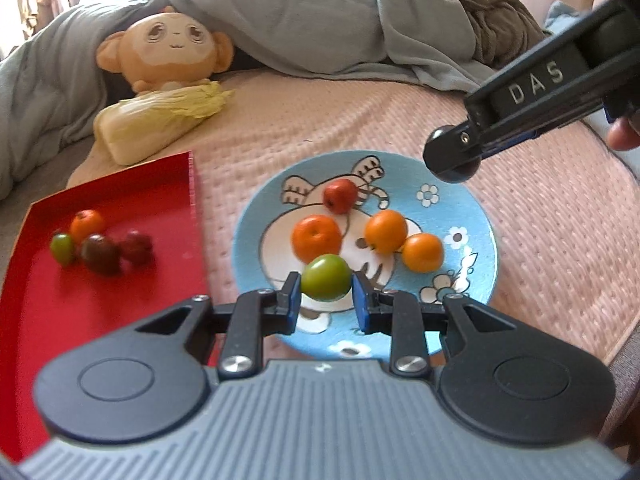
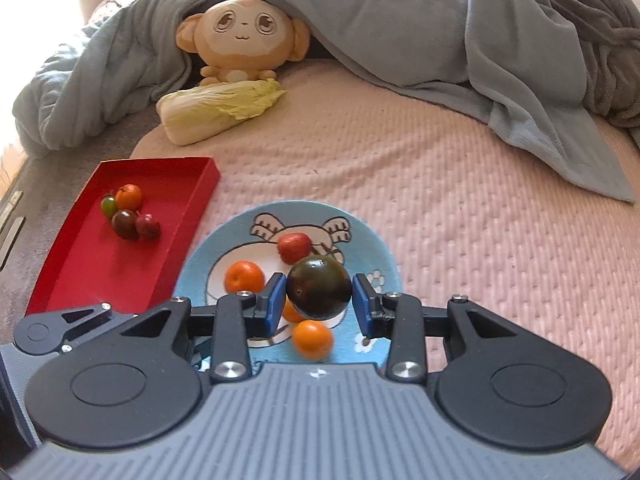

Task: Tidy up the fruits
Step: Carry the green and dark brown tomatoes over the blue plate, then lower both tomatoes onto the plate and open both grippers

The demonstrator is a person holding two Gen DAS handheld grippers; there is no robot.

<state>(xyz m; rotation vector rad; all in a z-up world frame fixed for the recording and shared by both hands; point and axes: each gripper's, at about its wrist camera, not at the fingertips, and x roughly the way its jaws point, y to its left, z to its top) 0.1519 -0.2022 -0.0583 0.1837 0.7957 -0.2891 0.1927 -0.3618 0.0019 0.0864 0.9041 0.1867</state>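
Note:
My left gripper (image 1: pixel 326 294) is shut on a small green fruit (image 1: pixel 325 277), just above the near part of the blue cartoon plate (image 1: pixel 256 232). Three oranges (image 1: pixel 316 238) and a red fruit (image 1: pixel 340 196) lie on that plate. My right gripper (image 2: pixel 319 293) is shut on a dark round fruit (image 2: pixel 319 286) over the same plate (image 2: pixel 208 248), above an orange (image 2: pixel 313 339). The red tray (image 1: pixel 120 300) to the left holds an orange (image 1: pixel 87 224), a green fruit (image 1: pixel 62 247), a dark fruit (image 1: pixel 100 254) and a red fruit (image 1: pixel 138 246).
A napa cabbage (image 2: pixel 220 112) and a plush monkey (image 2: pixel 240 36) lie at the back of the pink quilted cover (image 2: pixel 460 220). Grey blankets (image 2: pixel 400 20) are heaped behind and to the right. Part of the right gripper's black frame (image 1: pixel 520 92) reaches in over the plate's far right.

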